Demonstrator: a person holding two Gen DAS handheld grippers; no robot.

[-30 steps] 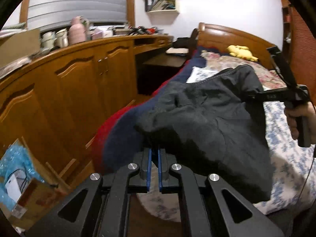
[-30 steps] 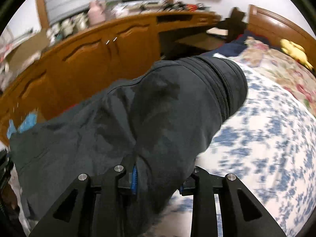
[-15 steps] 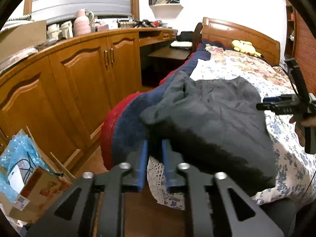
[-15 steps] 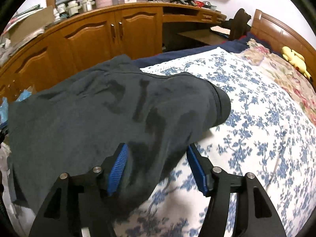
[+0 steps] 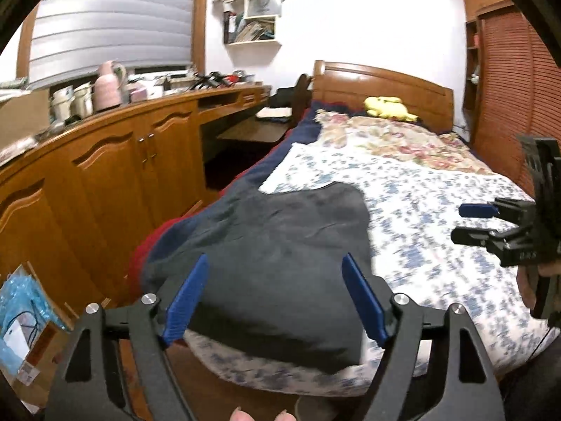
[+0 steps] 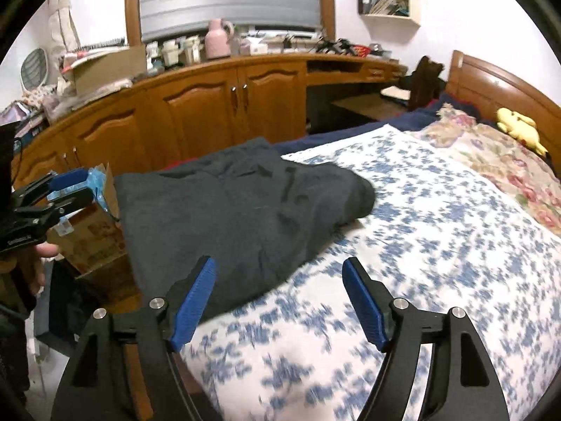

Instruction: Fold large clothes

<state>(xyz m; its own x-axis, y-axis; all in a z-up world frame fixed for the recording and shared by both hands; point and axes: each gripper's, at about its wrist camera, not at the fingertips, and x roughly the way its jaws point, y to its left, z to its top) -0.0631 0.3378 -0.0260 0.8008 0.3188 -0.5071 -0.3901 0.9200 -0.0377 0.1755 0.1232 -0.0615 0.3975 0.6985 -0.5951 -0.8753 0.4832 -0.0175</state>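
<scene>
clothes: dark grey folded fabric garment lying on the blue-flowered white bed sheet, at the bed's near left corner
left gripper: blue-padded, wide apart, holding nothing
right gripper: same deal, spread, empty

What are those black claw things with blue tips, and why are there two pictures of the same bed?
They are grabbing tools. A person holds one in each hand and squeezes it to pinch things. Each tool carries a little camera looking out along its fingers, so you get two pictures. One looks past the left gripper, the other past the right gripper. On the flowery bedspread lies a dark grey garment, folded into a bundle near the bed's edge. Both grippers are wide open and holding nothing. A yellow plush toy sits by the headboard, and wooden cupboards run along the wall.
</scene>
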